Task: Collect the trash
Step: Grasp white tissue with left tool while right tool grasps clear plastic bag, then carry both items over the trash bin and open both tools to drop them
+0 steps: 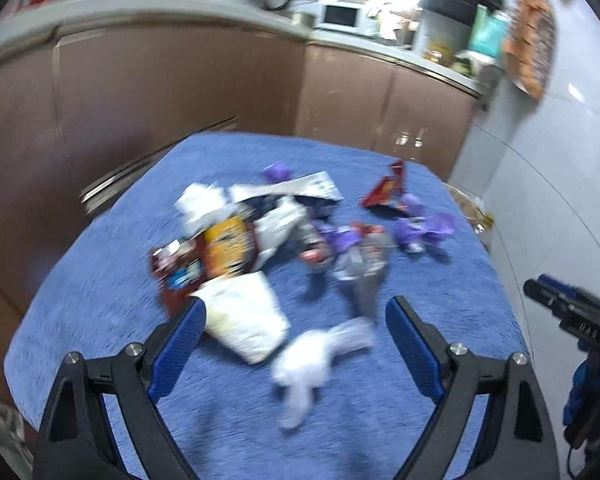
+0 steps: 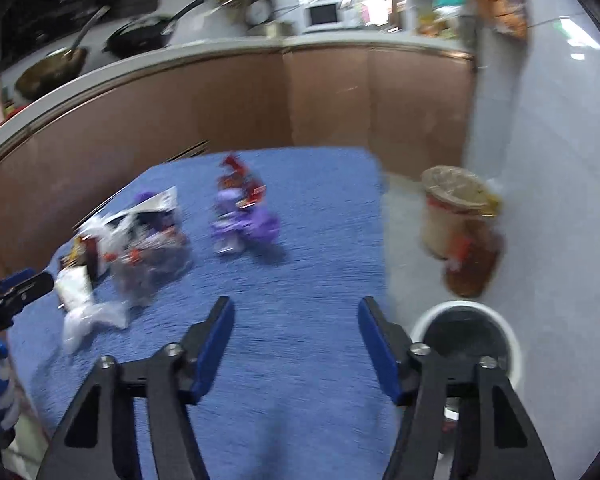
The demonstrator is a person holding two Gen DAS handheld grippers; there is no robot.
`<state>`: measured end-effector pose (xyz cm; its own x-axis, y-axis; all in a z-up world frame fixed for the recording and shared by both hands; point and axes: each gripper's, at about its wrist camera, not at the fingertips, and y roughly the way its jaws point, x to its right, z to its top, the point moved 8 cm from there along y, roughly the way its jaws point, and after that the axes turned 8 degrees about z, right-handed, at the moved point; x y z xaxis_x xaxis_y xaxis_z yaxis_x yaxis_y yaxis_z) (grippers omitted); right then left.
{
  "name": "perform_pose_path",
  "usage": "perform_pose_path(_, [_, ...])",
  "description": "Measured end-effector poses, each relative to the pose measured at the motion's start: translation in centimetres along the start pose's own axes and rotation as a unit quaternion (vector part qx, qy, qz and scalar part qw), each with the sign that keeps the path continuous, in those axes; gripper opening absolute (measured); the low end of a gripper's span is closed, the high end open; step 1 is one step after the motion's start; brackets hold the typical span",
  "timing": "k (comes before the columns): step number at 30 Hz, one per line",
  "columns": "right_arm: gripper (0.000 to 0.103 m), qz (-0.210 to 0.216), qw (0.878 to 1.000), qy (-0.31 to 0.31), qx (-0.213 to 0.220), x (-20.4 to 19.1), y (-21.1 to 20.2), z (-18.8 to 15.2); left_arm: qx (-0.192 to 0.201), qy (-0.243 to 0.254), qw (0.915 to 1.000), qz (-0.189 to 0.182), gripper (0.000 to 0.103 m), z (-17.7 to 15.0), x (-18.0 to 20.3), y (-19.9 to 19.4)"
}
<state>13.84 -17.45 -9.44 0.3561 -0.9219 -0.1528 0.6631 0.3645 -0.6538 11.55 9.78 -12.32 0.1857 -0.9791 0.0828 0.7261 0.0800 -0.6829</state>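
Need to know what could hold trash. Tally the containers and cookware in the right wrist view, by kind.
White bin: 1
Jars: 2
Pans: 2
Total: 5

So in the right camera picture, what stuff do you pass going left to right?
White crumpled wrapper → clear plastic bag → purple wrappers → bare blue mat → cup noodle tub, with the white bin below it.

right tool (image 2: 296, 320) agape | wrappers (image 2: 244, 216) blurred, possibly purple | blue cloth (image 2: 300, 264)
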Motion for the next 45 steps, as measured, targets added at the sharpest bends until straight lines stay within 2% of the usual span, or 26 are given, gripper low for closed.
perform_pose_path(4, [0.054,0.058,0.997,-0.028,-0.030,-3.0,4.5,0.6,-0.037,-0.047,0.9982,-0.004,0.086,-0.6,-2.6,1.6])
perform_pose_path(6, [0.054,0.104,0.993,-0.018,-0.045,-4.7,6.5,1.1,-0.049,-0.064,0.9967,-0.006,0.085,-0.7,-3.2,2.4])
perform_pose_path(8, [0.054,0.142,0.988,-0.010,-0.062,-6.1,7.7,1.5,-0.061,-0.076,0.9952,-0.007,0.084,-0.8,-3.7,3.3])
perform_pose_path(12, [0.054,0.202,0.975,-0.010,-0.094,-9.3,10.4,1.9,-0.083,-0.093,0.9921,-0.014,0.075,-0.9,-3.8,4.8])
perform_pose_path(16, [0.054,0.242,0.961,-0.017,-0.133,-11.9,11.7,1.2,-0.111,-0.108,0.9875,-0.029,0.070,-1.3,-3.6,6.3])
perform_pose_path(18, [0.054,0.251,0.957,-0.017,-0.147,-12.6,12.5,0.8,-0.117,-0.110,0.9865,-0.031,0.069,-1.5,-3.5,6.7])
perform_pose_path(21, [0.054,0.254,0.955,-0.011,-0.154,-12.8,13.1,0.7,-0.126,-0.112,0.9850,-0.038,0.055,-1.9,-3.1,7.3])
perform_pose_path(23, [0.052,0.253,0.955,-0.002,-0.152,-12.7,13.7,0.7,-0.127,-0.116,0.9843,-0.039,0.049,-1.9,-3.1,7.3])
perform_pose_path(25, [0.029,0.256,0.955,0.004,-0.148,-12.8,14.1,0.8,-0.128,-0.119,0.9837,-0.043,0.038,-1.8,-3.0,7.2])
perform_pose_path(28, [0.012,0.258,0.956,0.003,-0.143,-12.7,13.5,0.8,-0.129,-0.128,0.9819,-0.053,0.027,-1.9,-2.9,6.7])
perform_pose_path(34, [0.009,0.246,0.962,-0.015,-0.119,-12.7,10.7,0.7,-0.109,-0.123,0.9845,-0.061,0.022,-1.6,-2.9,4.7])
perform_pose_path(45, [0.009,0.211,0.976,-0.003,-0.059,-10.0,3.9,1.2,-0.071,-0.108,0.9901,-0.056,0.022,-0.7,-3.0,0.3])
